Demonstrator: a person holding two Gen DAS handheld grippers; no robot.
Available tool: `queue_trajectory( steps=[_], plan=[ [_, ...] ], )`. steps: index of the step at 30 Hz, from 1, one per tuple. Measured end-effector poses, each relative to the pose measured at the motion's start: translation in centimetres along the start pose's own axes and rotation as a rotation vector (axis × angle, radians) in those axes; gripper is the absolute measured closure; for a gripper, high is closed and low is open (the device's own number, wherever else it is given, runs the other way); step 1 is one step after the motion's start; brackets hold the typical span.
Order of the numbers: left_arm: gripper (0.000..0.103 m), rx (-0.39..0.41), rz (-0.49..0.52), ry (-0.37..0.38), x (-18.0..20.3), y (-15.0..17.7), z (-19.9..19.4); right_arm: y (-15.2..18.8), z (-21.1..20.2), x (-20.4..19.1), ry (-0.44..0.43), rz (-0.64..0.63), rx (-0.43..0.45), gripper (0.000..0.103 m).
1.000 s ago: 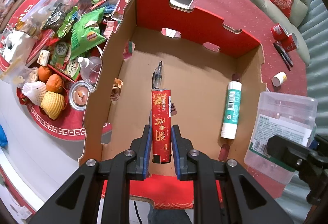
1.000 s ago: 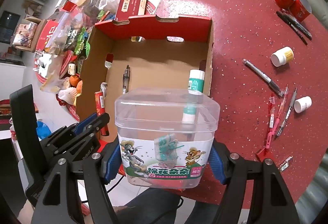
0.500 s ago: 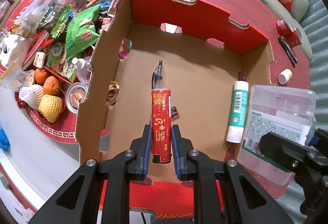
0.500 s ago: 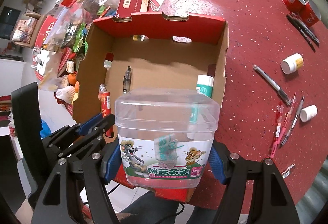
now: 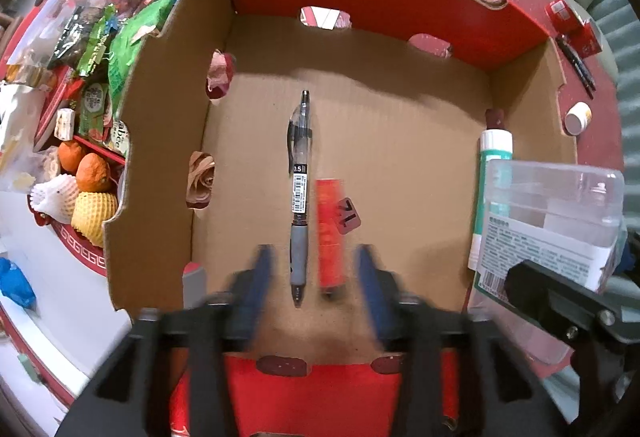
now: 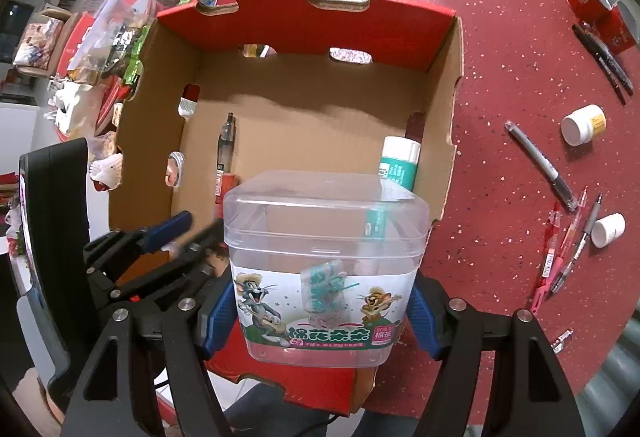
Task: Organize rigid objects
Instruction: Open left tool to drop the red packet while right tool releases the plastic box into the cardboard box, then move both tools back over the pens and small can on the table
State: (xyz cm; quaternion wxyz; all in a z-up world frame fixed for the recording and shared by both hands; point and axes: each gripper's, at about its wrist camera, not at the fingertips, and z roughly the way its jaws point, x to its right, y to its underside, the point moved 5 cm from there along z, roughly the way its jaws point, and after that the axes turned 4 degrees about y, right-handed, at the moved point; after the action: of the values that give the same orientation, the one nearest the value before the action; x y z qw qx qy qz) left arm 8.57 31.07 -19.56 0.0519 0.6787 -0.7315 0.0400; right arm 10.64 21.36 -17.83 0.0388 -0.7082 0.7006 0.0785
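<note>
My left gripper (image 5: 314,277) hangs over the inside of the cardboard box (image 5: 160,141), its jaws opening. A red tube (image 5: 330,231), blurred, is free between them, touching neither pad, beside a black pen (image 5: 300,181) on the box floor. A green-and-white glue stick (image 5: 494,173) lies by the right wall. My right gripper (image 6: 320,313) is shut on a clear plastic tub with a cartoon label (image 6: 324,269), held above the box's near right corner. The left gripper (image 6: 176,233) shows beside the tub in the right wrist view.
The box (image 6: 448,141) stands on a red speckled table (image 6: 520,37). Right of it lie several pens (image 6: 560,257), two small white bottles (image 6: 582,125) and red cups (image 6: 600,13). Snack bags (image 5: 120,37) and fruit (image 5: 84,189) crowd the left side.
The left jaws have spread apart and let go of the red tube, which now sits lower in the box. Both grippers have come down closer to the box.
</note>
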Motion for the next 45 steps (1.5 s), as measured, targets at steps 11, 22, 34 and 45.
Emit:
queue_trajectory(
  steps=[11,22,34,45],
  plan=[
    [0.02,0.055,-0.061,0.015,-0.2,-0.5,-1.4,-0.3,-3.4,1.6,-0.041,0.021,0.106,0.0],
    [0.02,0.058,0.009,-0.011,3.3,0.8,-2.7,7.7,-3.0,13.4,-0.048,0.377,0.025,0.0],
    [0.019,0.132,0.313,0.01,15.8,2.5,-5.3,18.6,0.1,26.3,-0.07,0.773,-0.072,0.0],
    [0.018,0.007,0.384,-0.017,27.8,2.6,2.6,24.0,1.9,31.5,-0.097,0.874,-0.115,0.0]
  ],
)
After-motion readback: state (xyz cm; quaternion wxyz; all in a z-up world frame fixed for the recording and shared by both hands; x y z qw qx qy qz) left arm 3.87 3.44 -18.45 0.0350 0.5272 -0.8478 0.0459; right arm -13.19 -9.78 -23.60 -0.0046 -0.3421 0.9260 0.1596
